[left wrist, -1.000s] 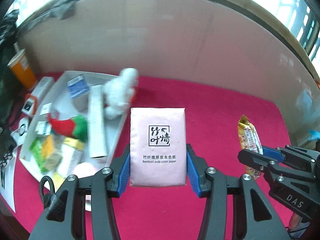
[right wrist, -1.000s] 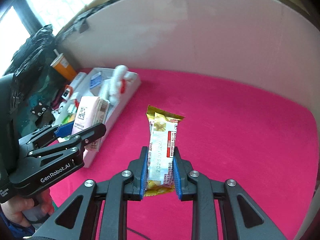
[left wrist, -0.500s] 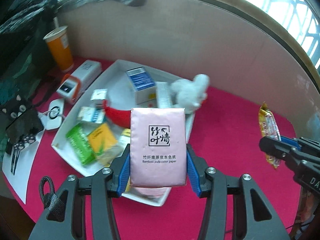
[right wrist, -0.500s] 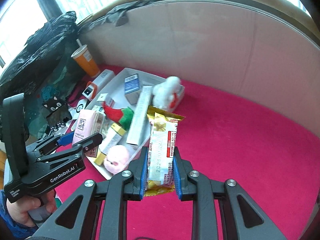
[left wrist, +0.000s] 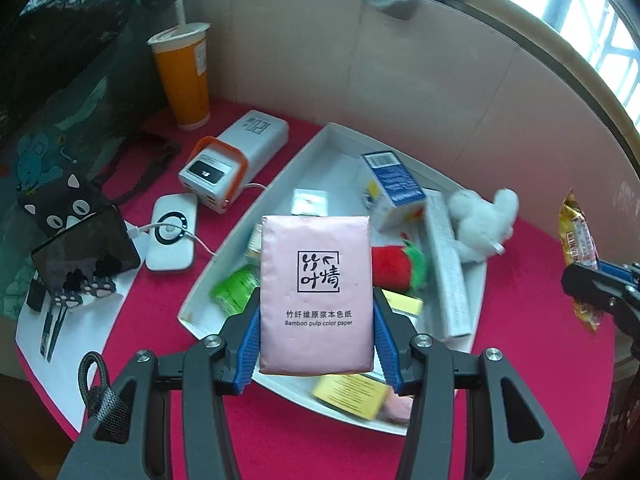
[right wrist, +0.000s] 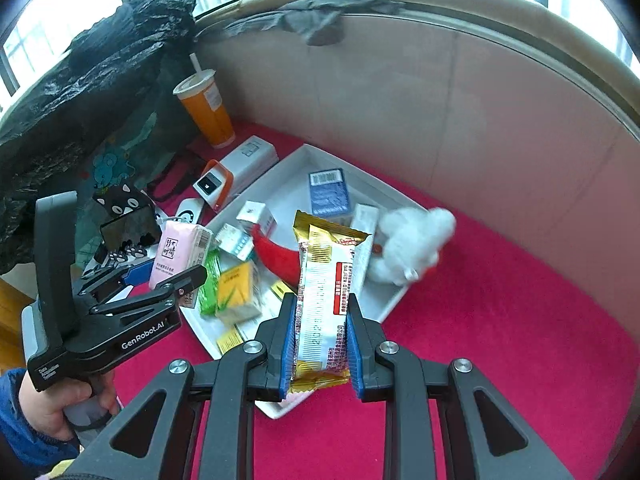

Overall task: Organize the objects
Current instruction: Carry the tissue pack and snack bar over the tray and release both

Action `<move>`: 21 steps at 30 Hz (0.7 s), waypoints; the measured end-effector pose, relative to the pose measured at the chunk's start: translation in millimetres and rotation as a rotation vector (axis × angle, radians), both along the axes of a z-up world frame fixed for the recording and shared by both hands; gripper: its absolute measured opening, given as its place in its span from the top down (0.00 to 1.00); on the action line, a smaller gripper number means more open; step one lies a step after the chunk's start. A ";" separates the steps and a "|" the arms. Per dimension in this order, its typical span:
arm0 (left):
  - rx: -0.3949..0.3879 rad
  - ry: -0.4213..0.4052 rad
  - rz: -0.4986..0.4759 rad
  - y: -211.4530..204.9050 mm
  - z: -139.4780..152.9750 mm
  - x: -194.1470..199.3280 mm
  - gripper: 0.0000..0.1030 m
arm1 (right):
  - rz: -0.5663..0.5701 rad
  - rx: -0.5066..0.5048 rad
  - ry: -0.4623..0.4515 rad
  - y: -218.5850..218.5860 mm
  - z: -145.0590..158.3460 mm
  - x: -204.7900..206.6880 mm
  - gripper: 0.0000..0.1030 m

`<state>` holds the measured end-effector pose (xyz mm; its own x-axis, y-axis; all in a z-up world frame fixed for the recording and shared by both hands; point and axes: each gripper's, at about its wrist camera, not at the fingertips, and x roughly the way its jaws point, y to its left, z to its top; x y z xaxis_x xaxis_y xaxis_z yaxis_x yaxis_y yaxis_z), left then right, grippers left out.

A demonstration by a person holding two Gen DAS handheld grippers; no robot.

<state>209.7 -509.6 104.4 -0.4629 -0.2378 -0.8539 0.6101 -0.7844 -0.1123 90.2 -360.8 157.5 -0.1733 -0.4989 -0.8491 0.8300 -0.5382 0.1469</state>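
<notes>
My left gripper (left wrist: 316,340) is shut on a pink tissue pack (left wrist: 316,292) and holds it above the white tray (left wrist: 276,188). It also shows in the right wrist view (right wrist: 160,276) with the pink pack (right wrist: 176,248) over the tray's left side. My right gripper (right wrist: 320,340) is shut on a gold and white snack bar (right wrist: 326,292) above the tray's near corner (right wrist: 280,410). The bar shows at the right edge of the left wrist view (left wrist: 580,248). The tray holds several small boxes, a white plush toy (right wrist: 408,244) and a red plush chili (left wrist: 394,268).
Left of the tray stand an orange drink cup (left wrist: 184,76), a white and orange power bank (left wrist: 232,160), a white charger puck (left wrist: 172,232) and a phone (left wrist: 84,248). A beige wall (right wrist: 440,112) curves behind the red table (right wrist: 500,340). Scissors (left wrist: 54,328) lie on white paper.
Both grippers have swung left and risen over the tray, still holding their items. The cup, power bank and phone have come into view.
</notes>
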 end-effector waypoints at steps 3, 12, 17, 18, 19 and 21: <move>0.019 -0.004 -0.003 -16.1 -4.9 0.5 0.52 | 0.014 0.016 0.005 -19.0 -0.7 4.5 0.77; 0.063 -0.020 -0.046 -28.1 -17.8 -10.3 0.52 | 0.031 0.079 0.044 -73.6 -4.8 8.2 0.77; 0.083 -0.011 -0.049 -32.1 -24.2 -12.2 0.32 | 0.006 0.077 0.056 -92.4 0.7 2.3 0.74; 0.079 -0.009 -0.044 -33.7 -24.4 -11.7 0.27 | -0.001 0.072 0.055 -93.4 2.1 1.3 0.70; 0.073 -0.006 -0.039 -35.2 -24.4 -11.2 0.21 | -0.007 0.069 0.058 -93.6 3.4 0.6 0.66; 0.046 -0.010 -0.026 -36.8 -23.4 -10.1 0.15 | -0.024 0.055 0.062 -91.7 6.3 -0.7 0.54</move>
